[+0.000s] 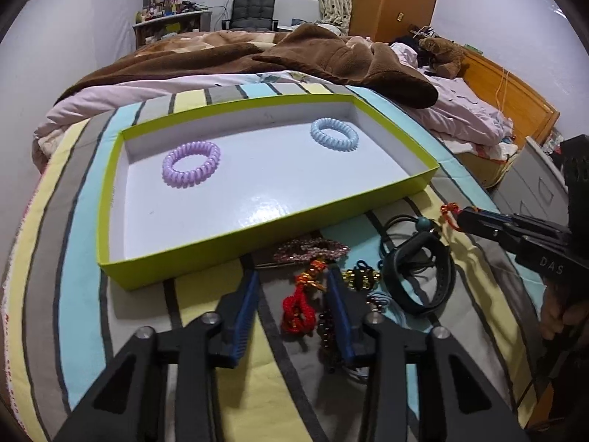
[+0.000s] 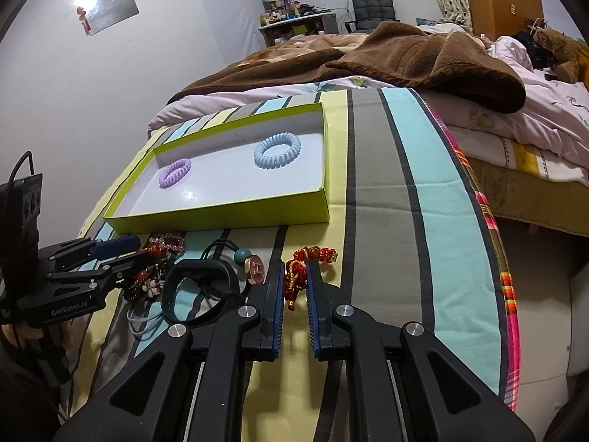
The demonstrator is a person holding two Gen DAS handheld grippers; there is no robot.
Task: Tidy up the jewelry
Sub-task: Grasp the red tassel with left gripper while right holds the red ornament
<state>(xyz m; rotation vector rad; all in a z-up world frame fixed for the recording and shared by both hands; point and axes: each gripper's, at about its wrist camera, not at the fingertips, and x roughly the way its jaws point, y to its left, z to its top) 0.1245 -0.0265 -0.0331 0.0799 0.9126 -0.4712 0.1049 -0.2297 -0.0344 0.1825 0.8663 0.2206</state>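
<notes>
Clearly the right gripper (image 2: 295,283) is clamped on a red-and-gold beaded charm bracelet (image 2: 300,270), its blue pads pinching the knotted middle while the gold-tipped end trails off toward the right of the frame. Light and limp, the piece will dangle and swing from whatever point is pinched — the thick knotted cluster looks the surest hold, since single beads seem slick enough to slip.

Lower centre in the left wrist view, the left gripper (image 1: 292,302) straddles a red braided cord ornament (image 1: 299,311); its jaws stand partly apart and I judge the pads not yet pressing. Soft and compressible, that cord should bunch rather than break. A string of dark beads (image 1: 325,335) lies right against it, so a low pinch risks taking both.

Just beside, at right centre, lie a black strap band (image 1: 423,280) and a pink sequinned clip (image 1: 311,250) — stiffer items.

Beyond the pile, mid-frame, the green-edged tray (image 1: 110,199) sits on the striped blanket (image 1: 79,258), holding a purple coil hair tie (image 1: 191,164) and a blue coil hair tie (image 1: 334,134), well apart.
</notes>
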